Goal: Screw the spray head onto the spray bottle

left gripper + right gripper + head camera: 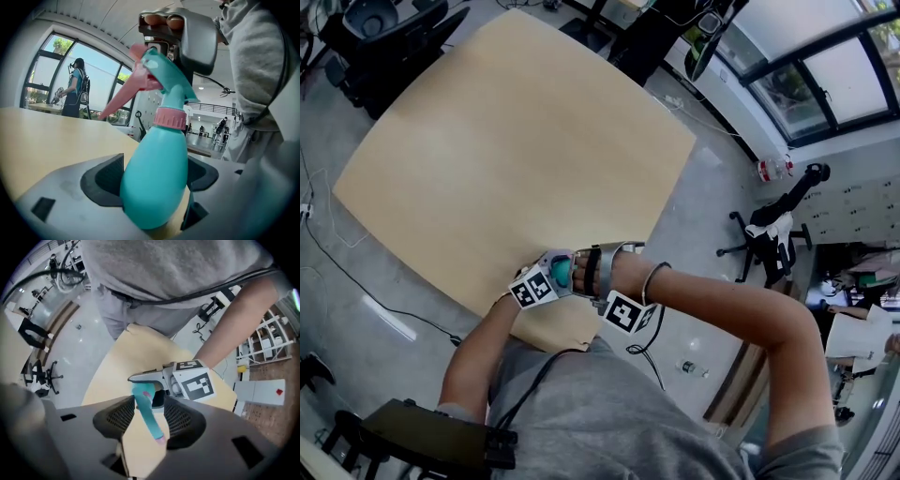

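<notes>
Nearest in the head view: a grey shirt (609, 412), with both forearms reaching forward to meet just over the near edge of the desk (516, 141). Working close to the body, probably for steadiness and a clear look at the thread.

To the left, the left gripper (152, 180). Clamps the bottle (157, 187) low on its teal belly, dark fingers (105, 180) pressing in from both sides. Holds it tilted rather than upright, neck pointing toward the other hand. Grips low, it seems, to leave the neck free and to stop the bottle from spinning under each twist. Whether resting on the desk or raised above it, impossible to tell.

Further up, the pink collar (170, 118) sitting on the neck, and above it the spray head (164, 70), pink trigger (123, 93) jutting out to the left. Looks seated on the bottle; no telling how tight.

To the right, the right gripper (150, 416). Stands at the top of the spray head with fingers (117, 416) wide apart, the head between them but not pinched. Reads as an open hold, ready for a fresh bite on the head or for letting go altogether.
</notes>
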Available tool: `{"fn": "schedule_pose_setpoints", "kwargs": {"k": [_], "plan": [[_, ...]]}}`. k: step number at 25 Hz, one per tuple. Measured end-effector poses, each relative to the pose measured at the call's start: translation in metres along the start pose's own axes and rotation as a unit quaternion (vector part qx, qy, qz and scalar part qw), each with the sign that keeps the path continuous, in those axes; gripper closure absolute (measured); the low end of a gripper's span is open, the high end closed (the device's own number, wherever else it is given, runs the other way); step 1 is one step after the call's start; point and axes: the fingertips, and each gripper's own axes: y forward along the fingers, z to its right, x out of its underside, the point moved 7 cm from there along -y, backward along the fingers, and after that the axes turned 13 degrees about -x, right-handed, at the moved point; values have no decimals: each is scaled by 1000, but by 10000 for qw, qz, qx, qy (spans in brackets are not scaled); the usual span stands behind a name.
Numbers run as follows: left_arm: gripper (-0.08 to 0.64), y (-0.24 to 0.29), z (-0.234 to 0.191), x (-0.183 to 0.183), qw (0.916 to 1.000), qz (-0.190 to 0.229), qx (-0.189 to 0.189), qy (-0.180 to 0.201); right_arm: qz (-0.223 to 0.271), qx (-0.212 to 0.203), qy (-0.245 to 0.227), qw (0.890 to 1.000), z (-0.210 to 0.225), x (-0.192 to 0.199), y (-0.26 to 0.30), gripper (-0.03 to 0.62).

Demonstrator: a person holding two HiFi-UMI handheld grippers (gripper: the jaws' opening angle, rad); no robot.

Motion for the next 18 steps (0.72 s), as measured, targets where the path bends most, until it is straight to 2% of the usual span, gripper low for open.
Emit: {"fn": "schedule_pose_setpoints", "kwargs": {"k": [3,4,5,6,7,8,9,11,12,13,14,16,17,18], "plan": [[198,0,1,2,10000,22,-72,2,-40,-503,19,9987,-3,1,21,399],[198,0,2,2,9999,33,-105,-9,55,-537,245,9982,0,2,24,401],[198,-1,2,3,9999,48,-149,-28,202,-554,649,9961,5,3,24,449],[198,-1,2,4,9997,69,-208,-57,381,-602,1237,9897,12,5,23,465],[198,-2,2,5,9995,98,-287,-93,582,-673,1954,9767,17,7,23,465],[198,-2,2,4,9991,132,-388,-126,797,-732,2720,9562,21,10,22,466],[198,-3,2,3,9985,168,-506,-155,1010,-760,3474,9292,22,15,22,466],[198,-1,4,2,9966,227,-759,-207,1364,-687,4807,8635,21,22,22,466],[198,-1,6,4,9955,247,-886,-249,1521,-589,5427,8240,19,25,22,466],[198,-1,7,6,9939,270,-1020,-308,1731,-468,6098,7720,16,27,24,466],[198,-2,8,8,9921,301,-1164,-371,2018,-349,6817,7024,13,29,27,468],[198,-5,8,7,9876,368,-1459,-448,2587,-141,7975,5448,5,35,31,468],[198,-6,7,5,9851,394,-1606,-468,2744,-17,8309,4840,3,37,31,467],[198,-6,7,5,9825,410,-1748,-494,2821,142,8529,4391,1,37,31,466]]}}
